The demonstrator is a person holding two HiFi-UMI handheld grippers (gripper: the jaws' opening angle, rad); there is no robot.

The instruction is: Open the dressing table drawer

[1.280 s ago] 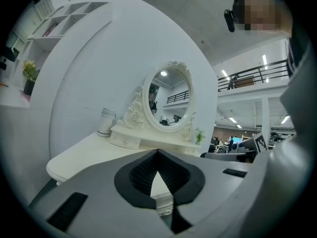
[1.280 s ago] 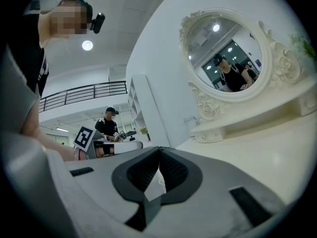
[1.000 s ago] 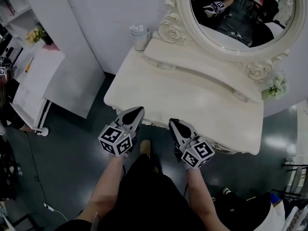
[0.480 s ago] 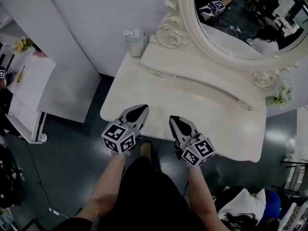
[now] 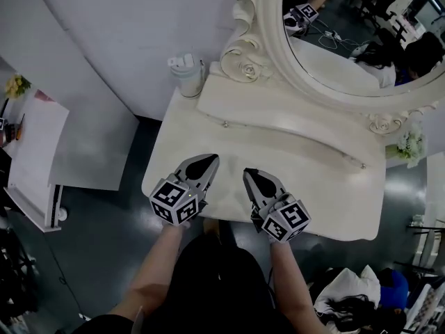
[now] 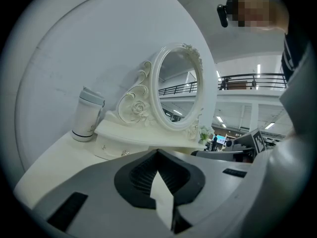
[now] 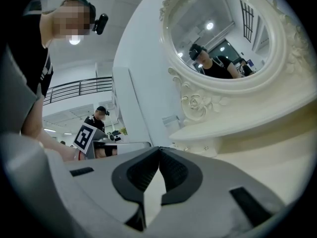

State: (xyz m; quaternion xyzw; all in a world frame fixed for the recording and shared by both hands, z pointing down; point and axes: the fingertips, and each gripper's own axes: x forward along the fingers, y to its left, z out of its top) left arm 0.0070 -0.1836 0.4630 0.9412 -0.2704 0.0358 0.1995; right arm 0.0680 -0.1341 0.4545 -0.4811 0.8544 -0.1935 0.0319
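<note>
The cream dressing table [image 5: 334, 193] stands before me with its oval mirror [image 5: 348, 47] at the back. Below the mirror a raised shelf holds small drawers with knobs [image 5: 224, 124] [image 5: 363, 165]; the left one [image 6: 124, 153] also shows in the left gripper view. My left gripper [image 5: 208, 161] [image 6: 157, 152] hovers over the front left of the tabletop, shut and empty. Beside it, my right gripper [image 5: 248, 175] [image 7: 158, 149] is also shut with nothing in it. Both point toward the shelf, well short of the knobs. No drawer under the tabletop's front edge is in view.
A white lidded tumbler [image 5: 186, 74] [image 6: 88, 114] stands at the table's back left corner. Small white flowers [image 5: 410, 145] sit at the back right. A white side cabinet [image 5: 35, 152] stands to the left on the dark floor. A white bag [image 5: 348, 291] lies at lower right.
Both grippers have moved forward from the table's front edge to above the tabletop, toward the mirror. They stay shut and side by side.
</note>
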